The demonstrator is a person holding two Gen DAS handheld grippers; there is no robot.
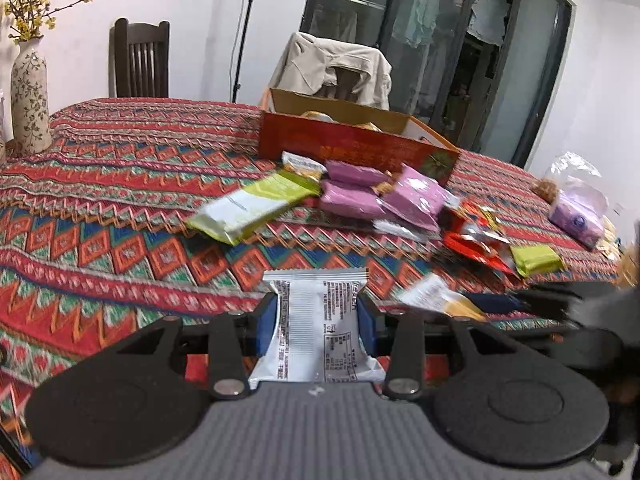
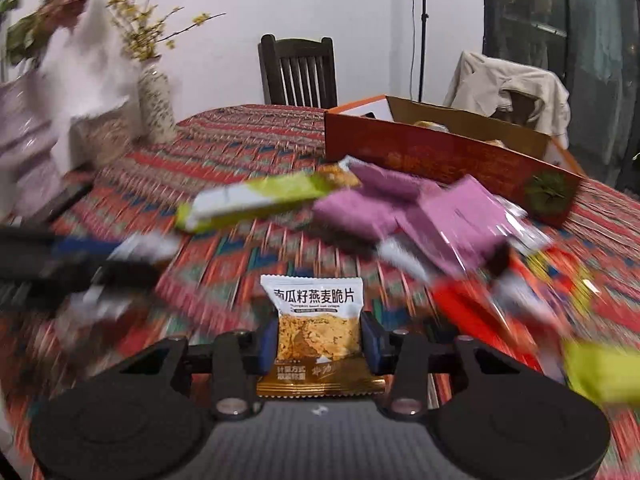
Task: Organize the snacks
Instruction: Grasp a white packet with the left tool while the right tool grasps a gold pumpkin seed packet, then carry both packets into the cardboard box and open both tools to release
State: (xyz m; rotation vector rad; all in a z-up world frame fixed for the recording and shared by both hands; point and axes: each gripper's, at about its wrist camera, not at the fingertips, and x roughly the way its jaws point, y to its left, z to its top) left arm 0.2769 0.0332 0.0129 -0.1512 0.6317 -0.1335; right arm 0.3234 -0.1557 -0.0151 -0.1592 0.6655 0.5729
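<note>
My left gripper (image 1: 317, 309) is shut on a white snack packet (image 1: 316, 340) that shows its printed back, held just above the patterned tablecloth (image 1: 120, 200). My right gripper (image 2: 319, 332) is shut on a white and gold oat crisp packet (image 2: 316, 320). Loose snacks lie ahead: a long green and white packet (image 1: 256, 204), several purple packets (image 1: 360, 196), red packets (image 1: 472, 244) and a small green packet (image 1: 536, 260). Behind them stands an open orange-red cardboard box (image 1: 352, 144) with some snacks inside. The right gripper shows blurred at the left wrist view's right edge.
A flowered vase (image 1: 30, 96) stands at the table's far left. A dark wooden chair (image 1: 140, 60) and a chair draped with a beige jacket (image 1: 332, 64) stand behind the table. A plastic bag with a purple tissue pack (image 1: 576, 212) sits at the right.
</note>
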